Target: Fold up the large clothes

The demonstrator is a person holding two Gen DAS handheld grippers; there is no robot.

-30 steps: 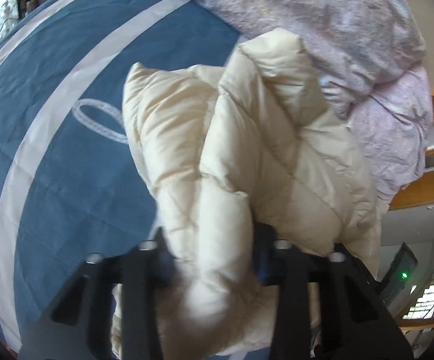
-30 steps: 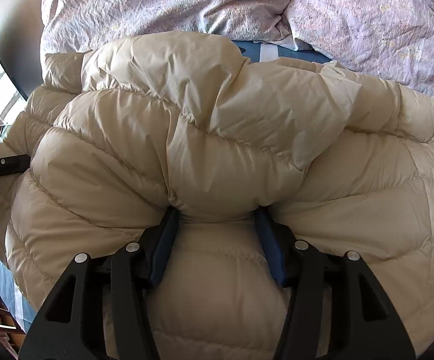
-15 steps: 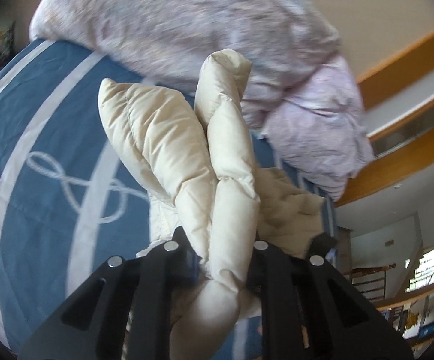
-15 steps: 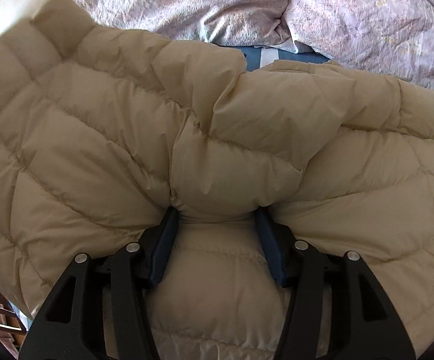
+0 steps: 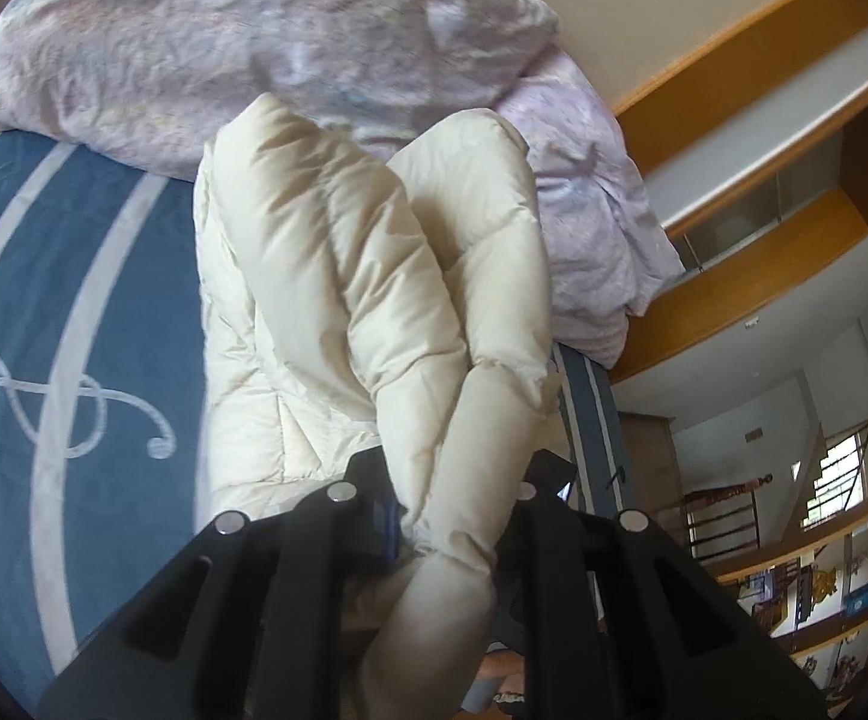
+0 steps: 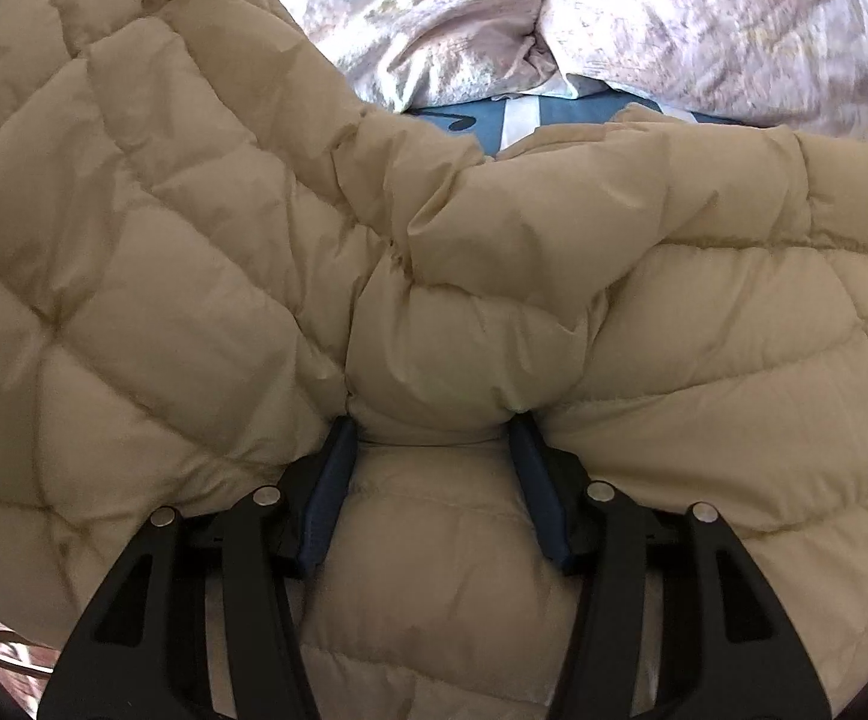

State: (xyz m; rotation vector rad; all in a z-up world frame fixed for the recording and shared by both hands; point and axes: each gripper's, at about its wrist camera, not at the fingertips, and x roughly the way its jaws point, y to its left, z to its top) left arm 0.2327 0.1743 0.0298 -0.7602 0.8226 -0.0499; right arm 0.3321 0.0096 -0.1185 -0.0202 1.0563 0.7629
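Note:
A cream quilted down jacket [image 5: 374, 276] lies on a blue bed sheet [image 5: 26, 276]. My left gripper [image 5: 455, 516] is shut on a bunched fold of the jacket and holds it raised above the bed. In the right wrist view the jacket [image 6: 194, 276] fills most of the frame. My right gripper [image 6: 431, 438] is shut on a thick puffed fold of it. The left part of the jacket stands up as a raised panel.
A crumpled lilac duvet [image 5: 242, 42] is piled at the far side of the bed and also shows in the right wrist view [image 6: 644, 18]. The sheet has white stripes and a treble clef print [image 5: 56, 402]. A wooden shelf [image 5: 794, 180] runs along the wall at right.
My left gripper has lifted its fold and swung up and right, so the wall and shelf came into view. In the right wrist view the jacket's left panel rose and spread upward.

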